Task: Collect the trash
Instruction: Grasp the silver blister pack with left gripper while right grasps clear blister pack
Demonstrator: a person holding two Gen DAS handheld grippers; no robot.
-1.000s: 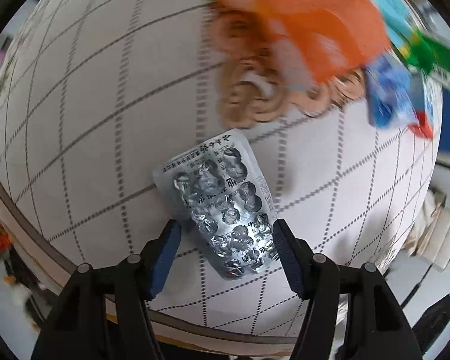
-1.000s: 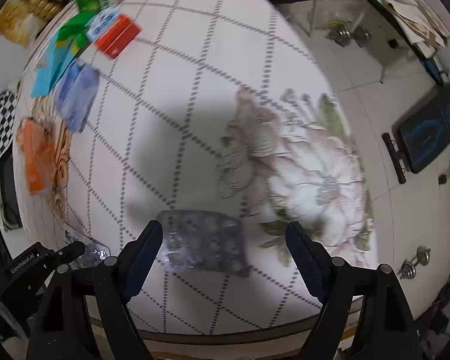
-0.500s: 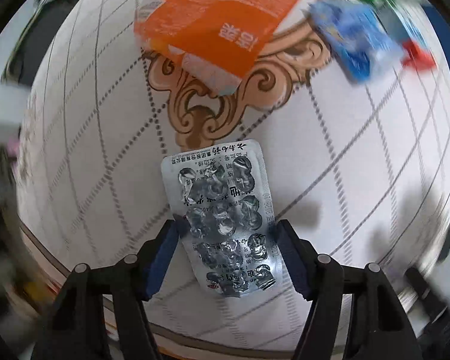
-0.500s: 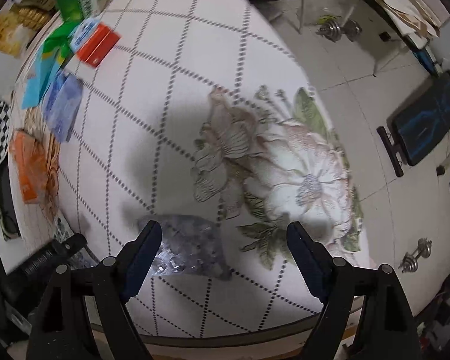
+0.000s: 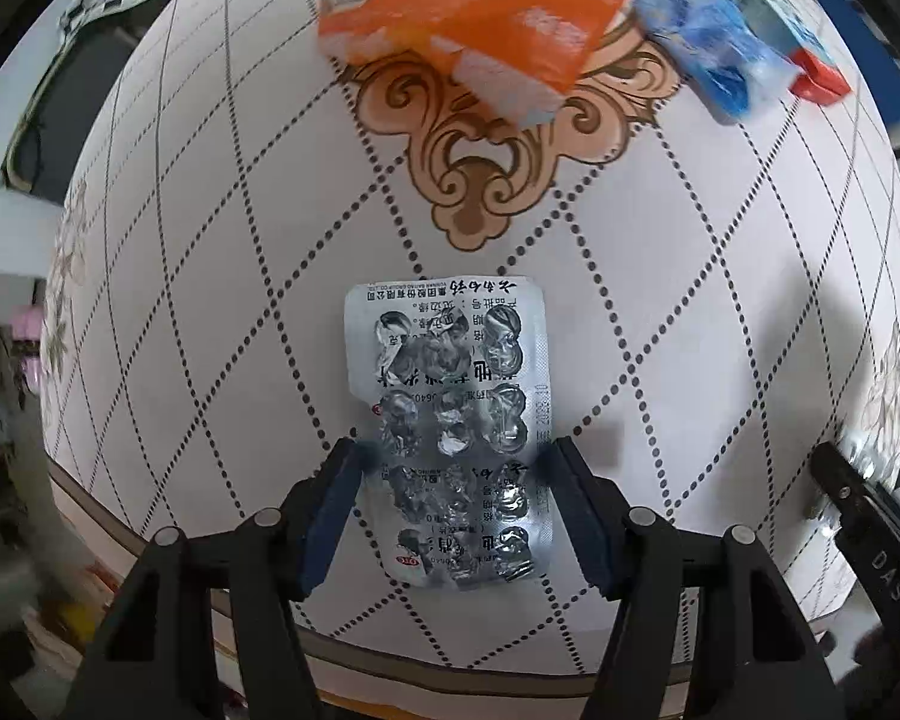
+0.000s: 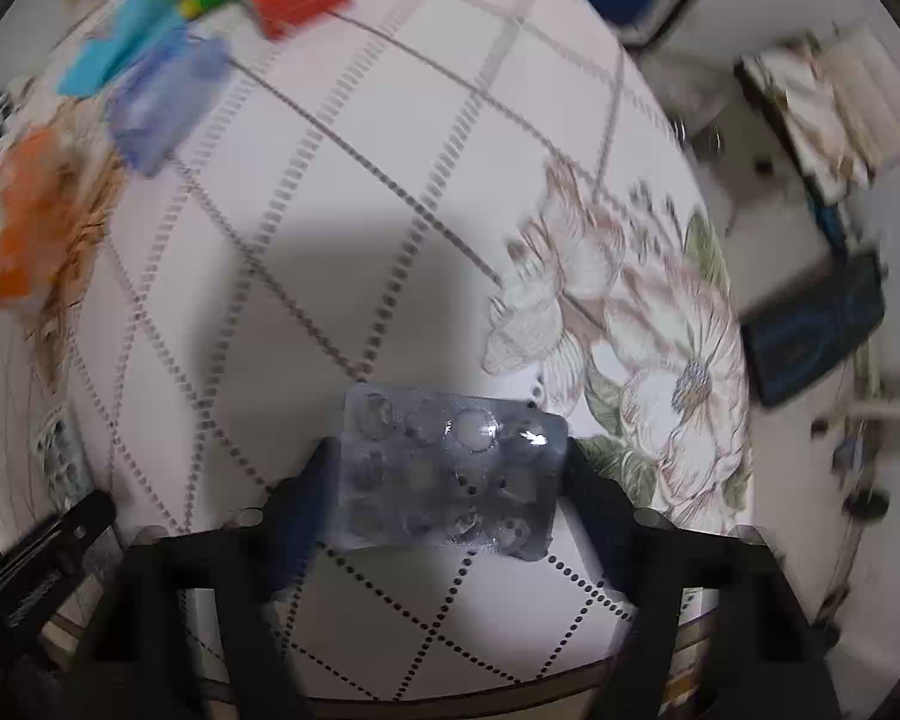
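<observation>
Near the worktop edge, the left gripper is clamped on a silver blister pack, pads pressing its long sides, foil up. The right gripper pinches a second blister pack by its short ends, bubbles up, though that view's blurry.

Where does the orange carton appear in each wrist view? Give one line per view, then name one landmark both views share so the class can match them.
Left wrist view: the orange carton lies at top centre, over the brown scroll ornament.
Right wrist view: the orange carton shows blurred at the far left edge, again on the ornament.
Shared landmark: the blue packet beside it, also seen in the right wrist view.
</observation>
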